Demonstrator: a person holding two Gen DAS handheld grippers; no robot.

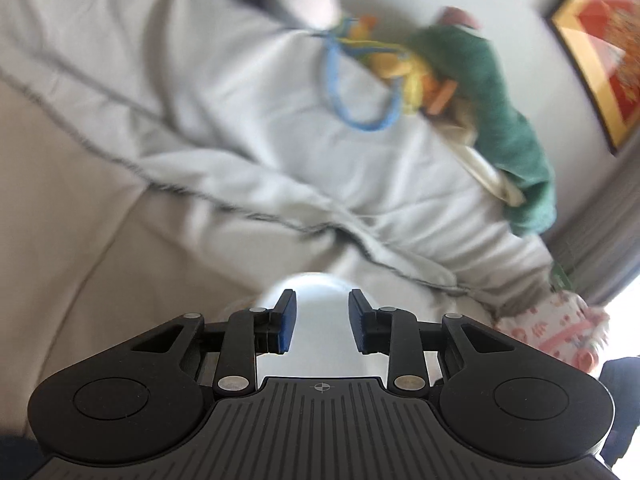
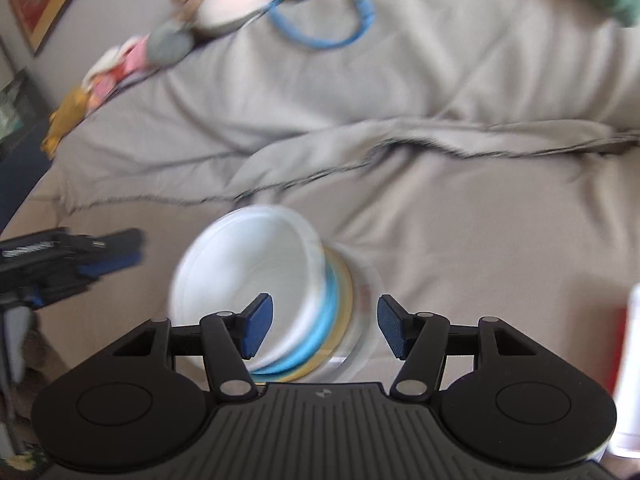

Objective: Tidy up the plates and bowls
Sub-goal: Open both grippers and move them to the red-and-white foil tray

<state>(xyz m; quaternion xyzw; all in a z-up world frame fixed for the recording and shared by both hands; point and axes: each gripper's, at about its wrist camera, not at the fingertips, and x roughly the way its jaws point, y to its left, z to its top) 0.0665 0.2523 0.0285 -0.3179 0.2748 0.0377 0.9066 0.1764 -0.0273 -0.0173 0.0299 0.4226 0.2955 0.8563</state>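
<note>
Left wrist view: the left gripper is spread, tilted down over the bed, with a white bowl between its pads; a pinch cannot be told.

Right wrist view: the right gripper is spread around the tilted bowl stack on the bed, not squeezing. The stacking looks partly done; a pale plate far behind the stack still waits.

We see our left gripper with jaws apart, a white rounded object between its blue pads, above a rumpled grey bedspread with blurred toys.
</note>
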